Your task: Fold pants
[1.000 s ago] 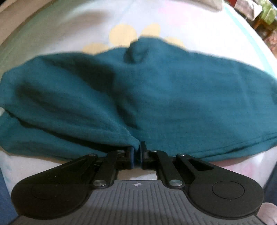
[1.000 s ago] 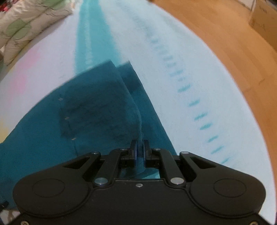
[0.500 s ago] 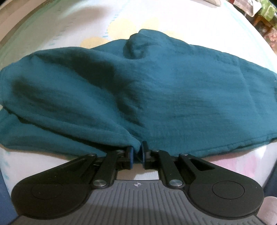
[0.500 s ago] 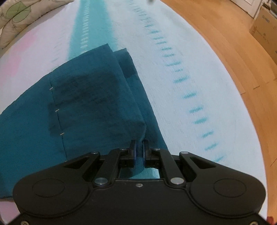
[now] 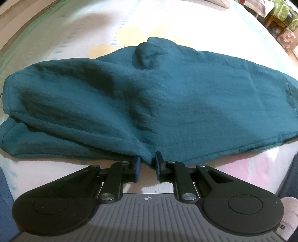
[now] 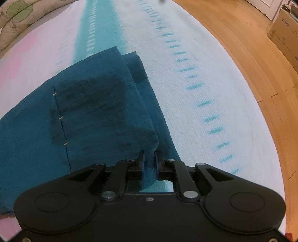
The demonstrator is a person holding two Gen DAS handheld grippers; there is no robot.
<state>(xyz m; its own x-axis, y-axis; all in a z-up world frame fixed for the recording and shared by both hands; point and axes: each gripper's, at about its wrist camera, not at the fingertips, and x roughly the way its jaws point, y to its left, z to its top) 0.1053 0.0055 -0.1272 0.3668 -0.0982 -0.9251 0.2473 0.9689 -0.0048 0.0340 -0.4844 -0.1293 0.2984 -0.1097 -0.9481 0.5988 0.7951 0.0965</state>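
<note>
Teal pants [image 5: 149,96] lie folded lengthwise across a pale bedspread [image 5: 78,37]. My left gripper [image 5: 147,163] sits at the near edge of the pants, its jaws a little apart with a fold of fabric loose between them. In the right wrist view the waist end of the pants [image 6: 93,115] shows, with a hem seam and layered edges. My right gripper [image 6: 149,163] has its jaws slightly parted around the near corner of the cloth.
The bedspread [image 6: 195,65] has teal stripes and dashes and ends at a wooden floor [image 6: 260,65] to the right. A cardboard box [image 6: 285,33] stands on the floor. A patterned pillow [image 6: 20,16] lies at the far left.
Both grippers have lowered the pants onto the bed. Both sets of jaws have opened a little, from tightly shut on the fabric to slightly apart.
</note>
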